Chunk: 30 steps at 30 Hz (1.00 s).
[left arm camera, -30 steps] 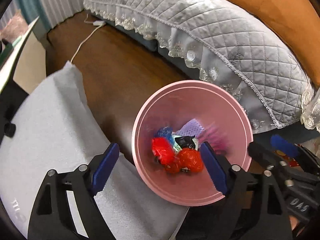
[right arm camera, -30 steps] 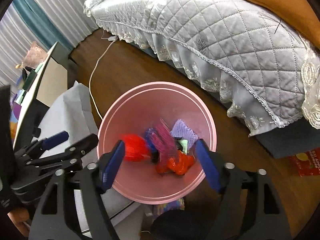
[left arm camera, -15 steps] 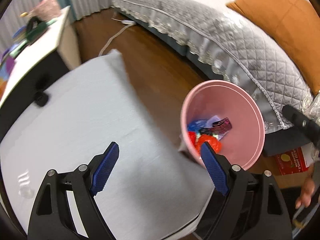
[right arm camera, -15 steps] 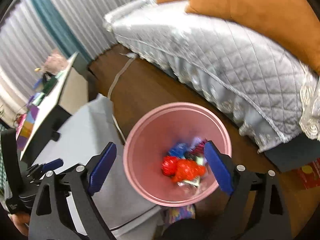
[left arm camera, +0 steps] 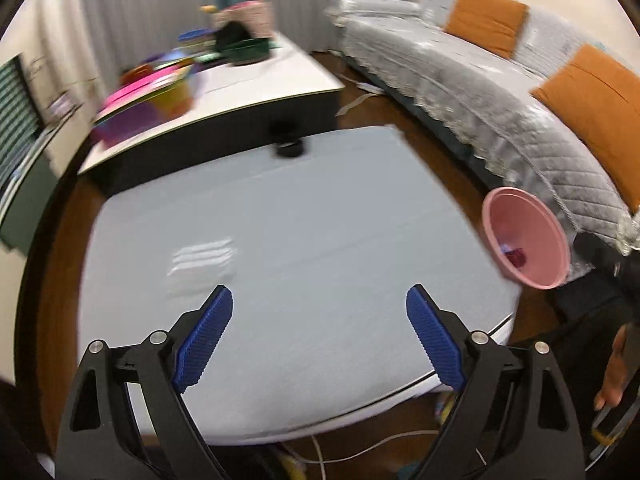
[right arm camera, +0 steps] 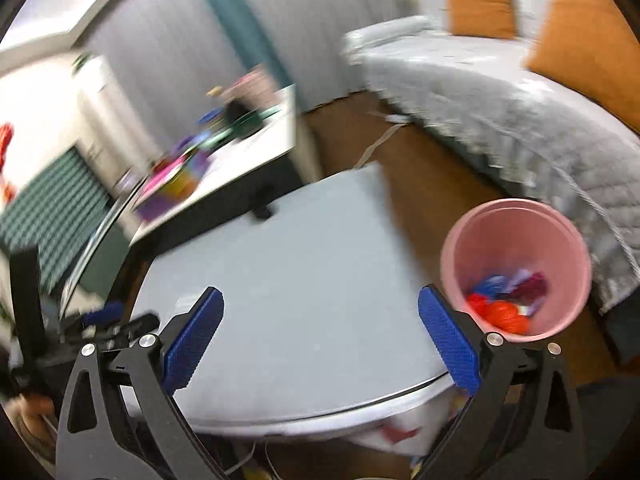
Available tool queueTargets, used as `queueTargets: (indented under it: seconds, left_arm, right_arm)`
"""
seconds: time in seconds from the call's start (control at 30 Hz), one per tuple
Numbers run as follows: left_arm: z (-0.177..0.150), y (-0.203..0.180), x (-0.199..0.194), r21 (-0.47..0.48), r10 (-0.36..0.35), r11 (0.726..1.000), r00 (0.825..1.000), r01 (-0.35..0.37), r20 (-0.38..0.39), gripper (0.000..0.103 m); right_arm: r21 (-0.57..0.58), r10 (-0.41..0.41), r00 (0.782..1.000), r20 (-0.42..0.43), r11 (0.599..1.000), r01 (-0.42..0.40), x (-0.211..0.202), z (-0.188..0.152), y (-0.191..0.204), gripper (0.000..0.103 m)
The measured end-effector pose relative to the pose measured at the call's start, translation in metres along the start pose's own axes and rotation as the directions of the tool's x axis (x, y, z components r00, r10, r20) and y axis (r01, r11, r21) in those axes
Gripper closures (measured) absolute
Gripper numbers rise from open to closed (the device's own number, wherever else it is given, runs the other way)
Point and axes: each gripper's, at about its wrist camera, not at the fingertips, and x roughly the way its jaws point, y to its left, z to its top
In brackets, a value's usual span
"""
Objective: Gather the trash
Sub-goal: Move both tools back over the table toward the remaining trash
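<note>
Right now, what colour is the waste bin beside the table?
Pink; the waste bin shows best in the right wrist view.

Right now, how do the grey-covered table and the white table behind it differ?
The grey-covered table looks bare apart from faint creases; the white table carries blurred colourful clutter. The grey-covered table has a rounded near edge under the open left gripper and right gripper; the white table stands farther back with a straight dark edge. Both stand on the wooden floor.
</note>
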Motion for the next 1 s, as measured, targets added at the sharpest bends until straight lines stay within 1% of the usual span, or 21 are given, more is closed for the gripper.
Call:
queueTargets:
  seconds: [0.03, 0.1, 0.17, 0.23, 0.3, 0.37, 0.43, 0.6, 0.77, 0.93, 1.0]
  left_arm:
    - [-0.012, 0.010, -0.003, -0.026, 0.025, 0.999, 1.000, -0.025, 0.002, 0.014]
    - [-0.032, 0.023, -0.006, -0.060, 0.049, 0.997, 0.999, -0.049, 0.000, 0.014]
    - [-0.052, 0.032, -0.006, -0.088, 0.064, 0.994, 0.998, -0.065, -0.014, 0.014]
    - [-0.073, 0.041, -0.004, -0.114, 0.073, 0.990, 0.997, -0.077, -0.033, 0.014]
    - [-0.093, 0.049, 0.002, -0.147, 0.075, 0.986, 0.996, -0.082, -0.054, 0.014]
    - [-0.107, 0.058, 0.010, -0.192, 0.074, 0.977, 0.994, -0.087, -0.078, 0.014]
    - [-0.117, 0.070, 0.016, -0.240, 0.049, 0.968, 0.994, -0.072, -0.098, 0.014]
    - [-0.121, 0.079, 0.017, -0.266, 0.076, 0.959, 0.994, -0.094, -0.076, 0.014]
    - [-0.122, 0.077, 0.028, -0.268, 0.048, 0.961, 0.994, -0.073, -0.100, 0.014]
    - [-0.119, 0.073, 0.033, -0.248, 0.037, 0.967, 0.994, -0.063, -0.107, 0.014]
    - [-0.114, 0.073, 0.033, -0.242, 0.018, 0.969, 0.993, -0.046, -0.116, 0.014]
  right_arm:
    - [-0.069, 0.014, 1.000, -0.008, 0.998, -0.015, 0.004, -0.012, 0.019, 0.006]
    - [-0.186, 0.028, 0.999, -0.030, 0.982, -0.034, 0.010, -0.032, 0.049, 0.006]
    - [-0.253, 0.044, 0.998, -0.042, 0.966, -0.053, 0.012, -0.048, 0.066, 0.006]
    - [-0.293, 0.062, 0.996, -0.060, 0.953, -0.077, 0.015, -0.065, 0.079, 0.006]
    - [-0.321, 0.079, 0.993, -0.092, 0.941, -0.105, 0.022, -0.075, 0.087, 0.006]
    - [-0.347, 0.077, 0.990, -0.114, 0.931, -0.112, 0.025, -0.082, 0.092, 0.006]
    - [-0.353, 0.071, 0.988, -0.134, 0.928, -0.115, 0.030, -0.085, 0.095, 0.006]
    - [-0.344, 0.052, 0.987, -0.152, 0.933, -0.103, 0.037, -0.087, 0.094, 0.006]
    - [-0.338, 0.021, 0.985, -0.169, 0.938, -0.078, 0.046, -0.089, 0.088, 0.006]
    - [-0.300, -0.001, 0.983, -0.184, 0.952, -0.055, 0.052, -0.086, 0.076, 0.006]
    - [-0.294, -0.010, 0.983, -0.186, 0.955, -0.046, 0.054, -0.083, 0.073, 0.006]
